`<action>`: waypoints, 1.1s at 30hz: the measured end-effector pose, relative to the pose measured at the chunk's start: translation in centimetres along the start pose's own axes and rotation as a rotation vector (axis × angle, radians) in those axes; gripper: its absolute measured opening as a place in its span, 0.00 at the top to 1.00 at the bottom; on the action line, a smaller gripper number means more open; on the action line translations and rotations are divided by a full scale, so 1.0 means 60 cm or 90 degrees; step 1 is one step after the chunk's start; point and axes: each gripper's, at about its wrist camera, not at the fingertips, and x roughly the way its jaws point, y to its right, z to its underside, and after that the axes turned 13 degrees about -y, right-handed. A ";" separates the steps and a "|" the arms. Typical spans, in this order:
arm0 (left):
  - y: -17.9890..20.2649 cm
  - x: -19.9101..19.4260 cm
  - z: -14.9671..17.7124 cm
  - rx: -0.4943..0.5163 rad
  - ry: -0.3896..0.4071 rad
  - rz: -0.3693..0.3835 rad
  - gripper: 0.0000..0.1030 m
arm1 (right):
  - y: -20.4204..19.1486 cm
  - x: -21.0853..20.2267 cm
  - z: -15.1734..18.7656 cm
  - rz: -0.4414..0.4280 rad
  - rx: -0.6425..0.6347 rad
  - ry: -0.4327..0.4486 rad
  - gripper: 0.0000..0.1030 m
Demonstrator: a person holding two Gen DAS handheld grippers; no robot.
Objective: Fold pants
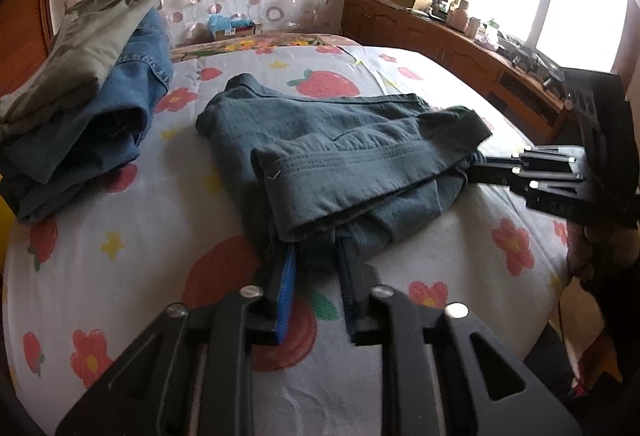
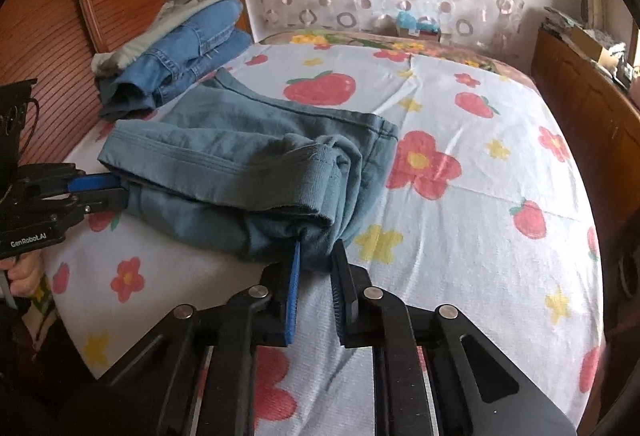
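Pants [image 1: 340, 160]: soft teal cotton, ribbed stitched hem, folded in a rumpled bundle. Left gripper [image 1: 316, 256] and right gripper [image 2: 318, 252]: each narrowly parted, fabric edge between fingertips. Bedsheet [image 2: 460, 236]: white, strawberry print.

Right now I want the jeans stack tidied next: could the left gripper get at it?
Probably not yet: the left gripper is partly tucked into the teal pants. The jeans stack lies off to its left, nothing between, once it withdraws.
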 end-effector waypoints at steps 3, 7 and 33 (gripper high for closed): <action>0.006 -0.017 0.014 0.006 0.015 0.006 1.00 | -0.002 -0.016 0.009 -0.006 -0.005 0.030 0.93; 0.003 -0.061 0.034 -0.002 0.046 0.032 1.00 | -0.006 -0.043 0.025 -0.013 -0.001 0.050 0.93; -0.004 0.003 0.005 0.020 0.001 -0.016 0.85 | -0.024 -0.016 0.053 0.028 -0.025 0.015 0.93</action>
